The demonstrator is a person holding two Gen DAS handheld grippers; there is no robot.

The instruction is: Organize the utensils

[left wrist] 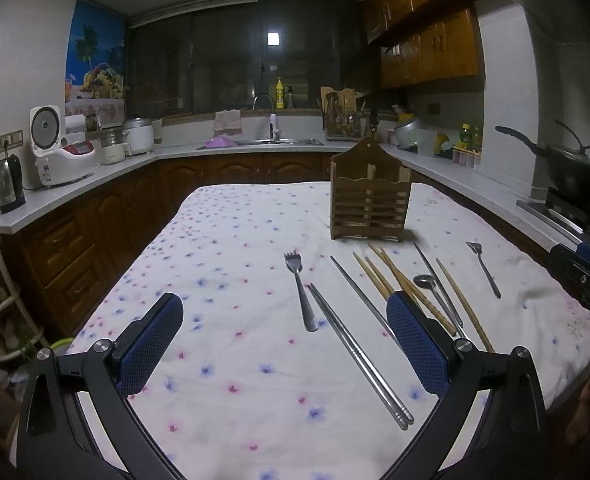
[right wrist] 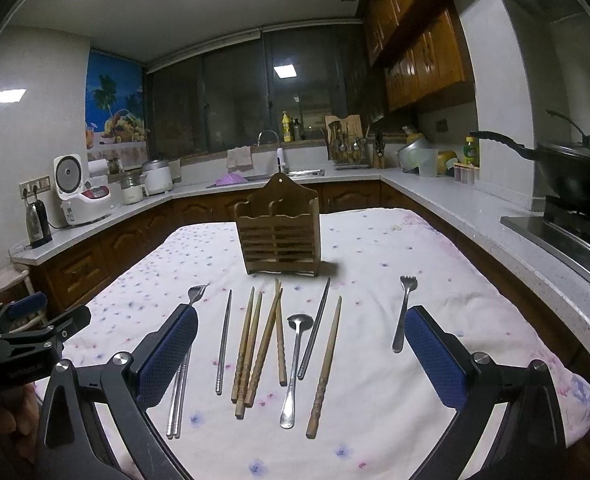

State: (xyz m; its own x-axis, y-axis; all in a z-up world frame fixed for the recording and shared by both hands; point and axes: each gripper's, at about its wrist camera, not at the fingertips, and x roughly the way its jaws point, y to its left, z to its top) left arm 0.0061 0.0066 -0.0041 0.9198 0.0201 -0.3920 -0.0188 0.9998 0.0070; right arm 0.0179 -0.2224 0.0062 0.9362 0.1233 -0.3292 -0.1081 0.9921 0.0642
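A wooden utensil holder (left wrist: 369,196) (right wrist: 280,234) stands upright at the far middle of the flowered tablecloth (left wrist: 223,264) (right wrist: 375,392). In front of it lie a row of utensils: a metal fork (left wrist: 299,288) (right wrist: 197,294), a pair of metal chopsticks (left wrist: 359,356) (right wrist: 177,396), single metal chopsticks (left wrist: 361,296) (right wrist: 223,340), several wooden chopsticks (left wrist: 399,280) (right wrist: 255,352), a metal spoon (left wrist: 429,286) (right wrist: 293,364) and a second fork (left wrist: 483,268) (right wrist: 403,312). My left gripper (left wrist: 285,308) hovers open above the fork and metal chopsticks. My right gripper (right wrist: 301,322) hovers open over the wooden chopsticks and spoon. Neither holds anything.
Kitchen counters wrap around the table: a kettle (left wrist: 10,186) and rice cookers (left wrist: 61,148) at left, a sink (left wrist: 279,142) at the back, a wok (right wrist: 575,172) on the stove at right. The other gripper shows at each view's edge (left wrist: 583,276) (right wrist: 23,344).
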